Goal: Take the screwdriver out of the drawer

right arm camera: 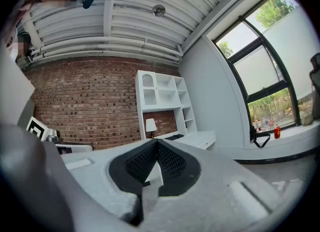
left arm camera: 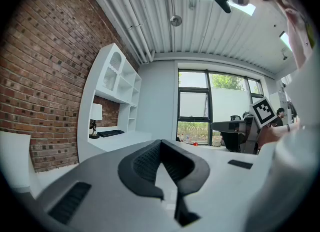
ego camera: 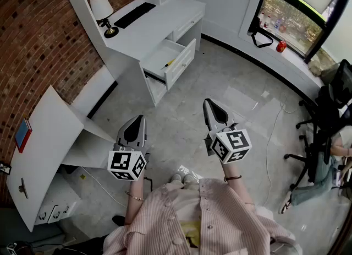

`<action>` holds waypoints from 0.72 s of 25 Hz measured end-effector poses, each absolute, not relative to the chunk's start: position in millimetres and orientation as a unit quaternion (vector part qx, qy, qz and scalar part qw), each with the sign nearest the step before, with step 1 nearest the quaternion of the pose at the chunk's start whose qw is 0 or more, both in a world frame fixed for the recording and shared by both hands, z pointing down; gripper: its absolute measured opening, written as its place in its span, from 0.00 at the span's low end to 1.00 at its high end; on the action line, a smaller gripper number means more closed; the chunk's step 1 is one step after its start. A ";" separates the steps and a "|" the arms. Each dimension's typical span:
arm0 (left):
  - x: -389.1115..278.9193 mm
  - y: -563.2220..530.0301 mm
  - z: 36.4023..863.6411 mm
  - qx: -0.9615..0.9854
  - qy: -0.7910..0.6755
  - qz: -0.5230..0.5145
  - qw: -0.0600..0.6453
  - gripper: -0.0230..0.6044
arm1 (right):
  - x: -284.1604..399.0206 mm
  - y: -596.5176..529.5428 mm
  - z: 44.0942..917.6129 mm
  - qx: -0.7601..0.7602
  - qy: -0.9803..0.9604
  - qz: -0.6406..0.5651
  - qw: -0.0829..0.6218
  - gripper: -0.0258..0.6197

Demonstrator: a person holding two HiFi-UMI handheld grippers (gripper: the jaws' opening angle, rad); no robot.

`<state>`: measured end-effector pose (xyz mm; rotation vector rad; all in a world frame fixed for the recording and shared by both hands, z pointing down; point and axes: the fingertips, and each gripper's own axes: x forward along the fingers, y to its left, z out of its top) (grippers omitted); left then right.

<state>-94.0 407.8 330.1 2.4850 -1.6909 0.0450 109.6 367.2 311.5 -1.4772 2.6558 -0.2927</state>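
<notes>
A thin yellow screwdriver [ego camera: 169, 63] lies in the open upper drawer [ego camera: 179, 64] of the white desk [ego camera: 165, 22], far ahead of me across the floor. My left gripper [ego camera: 136, 121] and right gripper [ego camera: 210, 105] are held side by side at chest height, pointing level toward the desk and well short of it. Both have their jaws together with nothing between them. In the left gripper view the dark pads [left arm camera: 145, 163] meet at the tip. The right gripper view shows its pads [right arm camera: 142, 161] closed the same way. The drawer's inside is hidden in both gripper views.
A lamp [ego camera: 102, 9] and a keyboard [ego camera: 134, 14] sit on the desk. A lower drawer [ego camera: 155, 86] stands slightly out. A white cabinet with a tilted panel [ego camera: 49, 149] is at my left. An office chair [ego camera: 324, 116] and a floor cable [ego camera: 269, 138] are at the right.
</notes>
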 end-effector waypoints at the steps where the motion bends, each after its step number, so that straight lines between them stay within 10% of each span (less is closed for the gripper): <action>1: -92.2 407.4 330.4 0.825 -0.561 0.014 0.069 0.04 | 111.0 366.8 311.5 -0.483 0.869 -0.096 0.044 0.05; 18: -44.1 394.2 341.6 0.822 -0.564 0.011 0.081 0.04 | 156.0 350.3 330.4 -0.467 0.876 -0.111 0.053 0.05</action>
